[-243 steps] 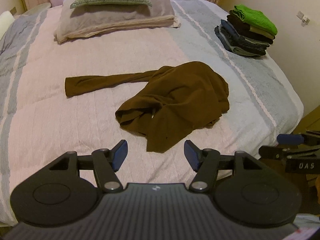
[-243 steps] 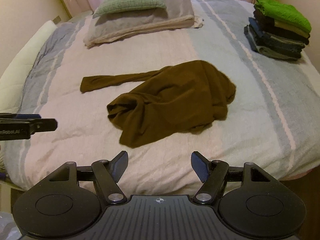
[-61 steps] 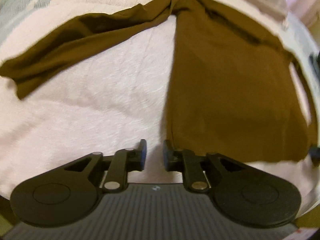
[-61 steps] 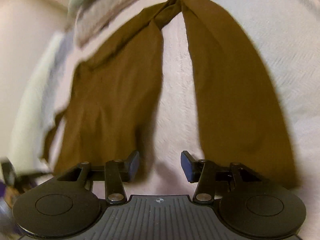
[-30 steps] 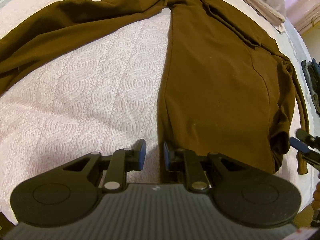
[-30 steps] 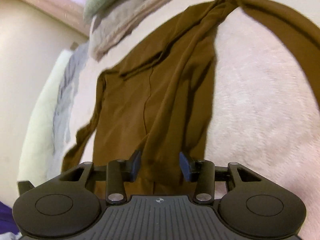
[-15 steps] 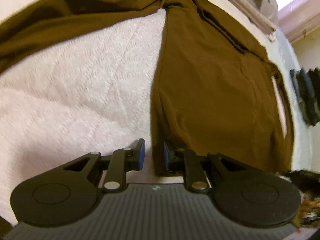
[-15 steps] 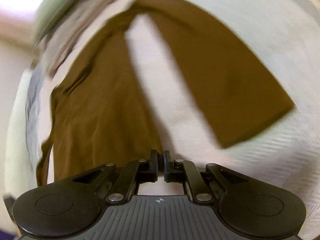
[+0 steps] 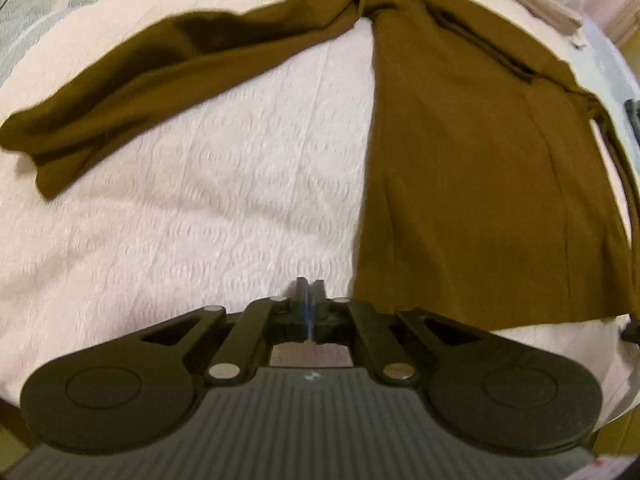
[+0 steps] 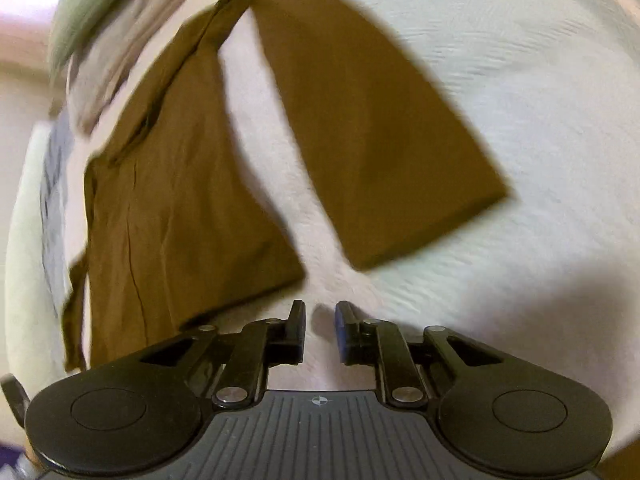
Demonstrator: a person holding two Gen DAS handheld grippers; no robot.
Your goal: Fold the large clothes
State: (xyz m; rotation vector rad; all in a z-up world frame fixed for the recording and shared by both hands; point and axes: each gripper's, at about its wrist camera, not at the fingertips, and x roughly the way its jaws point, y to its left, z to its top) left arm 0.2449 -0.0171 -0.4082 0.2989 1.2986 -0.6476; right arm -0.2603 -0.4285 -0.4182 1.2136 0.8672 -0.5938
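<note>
the left gripper [image 9: 307,292] hangs over the bedspread [image 9: 208,216] with its jaws pressed together and nothing visible between them; its tips sit just beside the lower left corner of the brown garment [image 9: 472,184], on bare quilt, not on cloth. the right gripper [image 10: 320,320] has its jaws a little apart and opening, with only the pale quilt showing in the gap; the garment's hem lies just to its left, near but not pinched.

the brown garment [image 10: 180,200] lies on the bedspread [image 10: 500,100] spread roughly flat, body panel toward the gripper and the neck end away toward the pillows. one long sleeve [image 9: 152,80] runs out to the left in the left wrist view, a bit rumpled with creases along it; the other sleeve [image 10: 380,140] fans out to the right in the right wrist view and looks smoother. i judge the laying-out as mostly done and the folding proper as not begun: no sleeve is turned in over the body, and the body is not doubled. what is left seems to be smoothing the creased sleeve, bringing both sleeves across, then folding the body up.

beyond the garment, stacked pillows [image 10: 100,20] sit at the head of the bed, touching or nearly touching the collar end; i cannot tell which. they could crowd a fold made upward. the picture from the right wrist is blurred, so fine edges there are uncertain.
</note>
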